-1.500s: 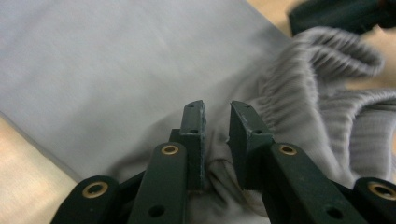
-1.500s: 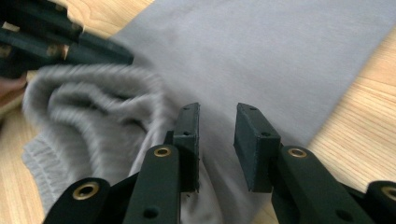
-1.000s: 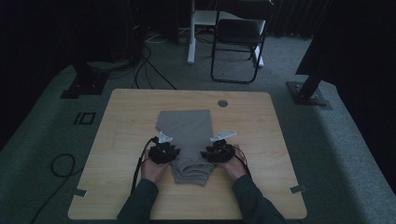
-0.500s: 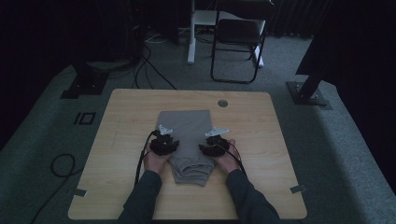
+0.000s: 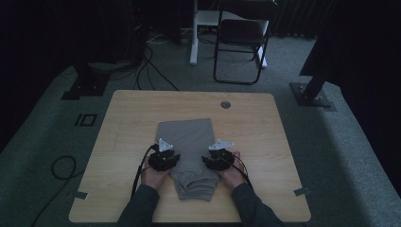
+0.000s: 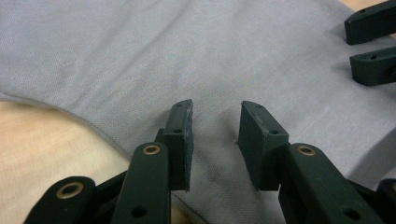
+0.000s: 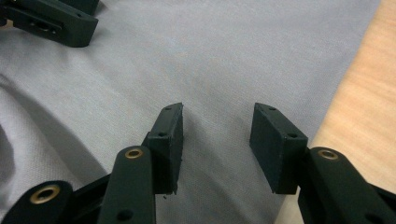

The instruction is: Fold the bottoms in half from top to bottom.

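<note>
The table [image 5: 142, 118] is the largest thing here, a pale wood top with bare room on every side of the work. A grey garment [image 5: 188, 142] lies flat near its middle, folded into a narrow strip, with a rumpled, rolled end [image 5: 194, 185] close to the person's edge of the table.

The left hand-held gripper [image 5: 166, 158] sits over the garment's left edge and the right hand-held gripper [image 5: 218, 157] over its right edge, level with each other. In the left gripper view the left hand-held gripper [image 6: 215, 140] has its jaws about half open, just over the fabric with no cloth pinched between them; they have just been closing slightly. The right hand-held gripper [image 7: 217, 147] stands likewise half open above the cloth [image 7: 210, 56], holding nothing.

The likely risk is an uneven pick: the jaws may catch only the top layer, so the fold slides apart. If one side grips before the other, the strip could skew. The rolled end near the table edge could drag or unroll. The garment's long edges lie well inside the table, leaving free wood left and right for sideways moves.
</note>
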`<action>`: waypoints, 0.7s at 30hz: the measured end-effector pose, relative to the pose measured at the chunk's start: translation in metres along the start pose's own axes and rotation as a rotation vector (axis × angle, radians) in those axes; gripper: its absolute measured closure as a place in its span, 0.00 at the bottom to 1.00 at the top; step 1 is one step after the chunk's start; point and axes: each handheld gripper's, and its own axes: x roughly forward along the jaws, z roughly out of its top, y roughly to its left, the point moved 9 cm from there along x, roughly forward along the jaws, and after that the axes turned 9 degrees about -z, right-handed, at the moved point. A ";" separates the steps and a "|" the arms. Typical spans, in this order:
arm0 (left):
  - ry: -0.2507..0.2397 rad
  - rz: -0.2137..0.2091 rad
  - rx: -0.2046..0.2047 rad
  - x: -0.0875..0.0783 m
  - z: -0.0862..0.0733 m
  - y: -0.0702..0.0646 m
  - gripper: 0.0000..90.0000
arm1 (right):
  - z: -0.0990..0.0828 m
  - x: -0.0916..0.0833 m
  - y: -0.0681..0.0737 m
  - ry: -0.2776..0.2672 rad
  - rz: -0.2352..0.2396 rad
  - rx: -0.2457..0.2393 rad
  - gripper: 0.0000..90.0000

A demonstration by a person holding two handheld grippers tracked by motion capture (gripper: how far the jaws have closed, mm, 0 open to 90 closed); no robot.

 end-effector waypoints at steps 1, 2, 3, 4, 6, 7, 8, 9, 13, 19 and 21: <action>-0.003 -0.006 -0.001 -0.002 -0.002 -0.002 0.73 | -0.002 -0.003 0.003 -0.001 0.003 -0.003 0.60; -0.006 -0.011 -0.001 -0.004 -0.005 -0.004 0.73 | -0.005 -0.005 0.005 -0.005 0.004 -0.002 0.60; -0.004 -0.012 -0.002 -0.006 -0.006 -0.005 0.73 | -0.007 -0.008 0.008 -0.010 0.005 -0.003 0.60; -0.002 -0.014 0.000 -0.007 -0.008 -0.007 0.73 | -0.009 -0.010 0.011 -0.014 0.007 -0.003 0.60; 0.000 -0.013 -0.001 -0.009 -0.011 -0.010 0.73 | -0.012 -0.015 0.015 -0.021 0.008 -0.003 0.60; -0.003 -0.012 -0.001 -0.010 -0.012 -0.012 0.73 | -0.014 -0.017 0.017 -0.024 0.011 -0.001 0.60; -0.001 -0.011 -0.002 -0.011 -0.014 -0.014 0.73 | -0.016 -0.019 0.018 -0.026 0.012 -0.002 0.60; 0.000 -0.010 0.000 -0.012 -0.015 -0.016 0.73 | -0.017 -0.021 0.019 -0.024 0.014 -0.003 0.60; 0.001 -0.011 0.007 -0.016 -0.021 -0.026 0.72 | -0.023 -0.028 0.023 -0.006 0.023 -0.013 0.60; 0.011 -0.025 0.038 -0.020 -0.029 -0.040 0.72 | -0.033 -0.041 0.029 0.018 0.036 -0.019 0.60; 0.014 -0.035 0.040 -0.021 -0.031 -0.044 0.71 | -0.036 -0.045 0.030 0.023 0.042 -0.026 0.60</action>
